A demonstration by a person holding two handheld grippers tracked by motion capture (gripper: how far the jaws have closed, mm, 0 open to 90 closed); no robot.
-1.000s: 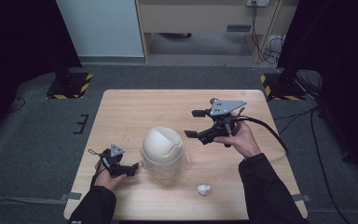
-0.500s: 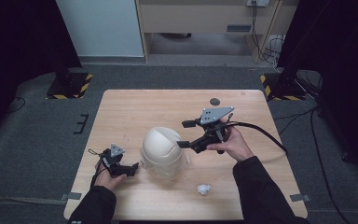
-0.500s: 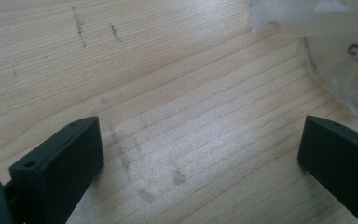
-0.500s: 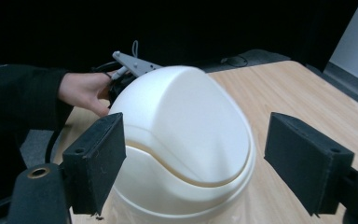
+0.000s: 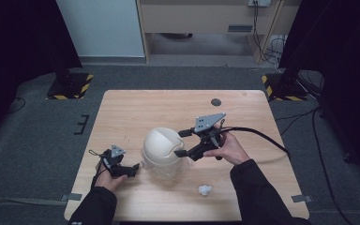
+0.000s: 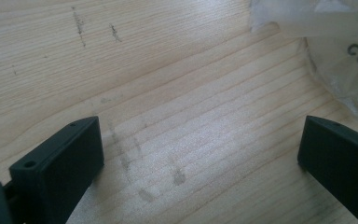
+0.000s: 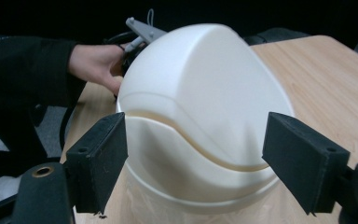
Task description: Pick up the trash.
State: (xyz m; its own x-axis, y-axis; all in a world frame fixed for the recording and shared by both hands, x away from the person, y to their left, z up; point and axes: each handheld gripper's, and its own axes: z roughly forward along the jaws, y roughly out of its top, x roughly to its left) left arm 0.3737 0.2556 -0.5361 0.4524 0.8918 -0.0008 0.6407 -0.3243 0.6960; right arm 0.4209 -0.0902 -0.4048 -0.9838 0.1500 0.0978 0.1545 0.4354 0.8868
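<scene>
Tongs on the left [image 5: 132, 169] lie low on the wooden surface [image 5: 136, 112], held in the person's left hand [image 5: 107, 175] near the front left edge; in the left gripper view the two black jaws stand wide apart over bare wood grain with nothing between them, so they are released, and a bit of clear crinkled plastic [image 6: 340, 56] shows at the upper right, just beyond the right jaw. Just beside those tongs, at the middle of the surface, stands a cream domed bin [image 5: 163, 149], upright, its long axis vertical, with a clear plastic liner [image 5: 166, 169] showing around its base. Its rounded swing lid [image 7: 205, 88] curves across the top, and in the right gripper view the seam of that lid runs in an arc across the dome's near face. To the right of the bin, the right tongs [image 5: 183, 143] are held in the person's right hand [image 5: 226, 148] and point leftward at the dome, with a grey three-cornered plate [image 5: 208, 123] on top and a black cable [image 5: 262, 137] trailing off to the right. Their jaws are spread, one to each side of the lid in the right gripper view, released and gripping nothing; whether they touch the bin I cannot tell. Near the front edge, right of the bin, lies a small crumpled white wad [image 5: 204, 190].
</scene>
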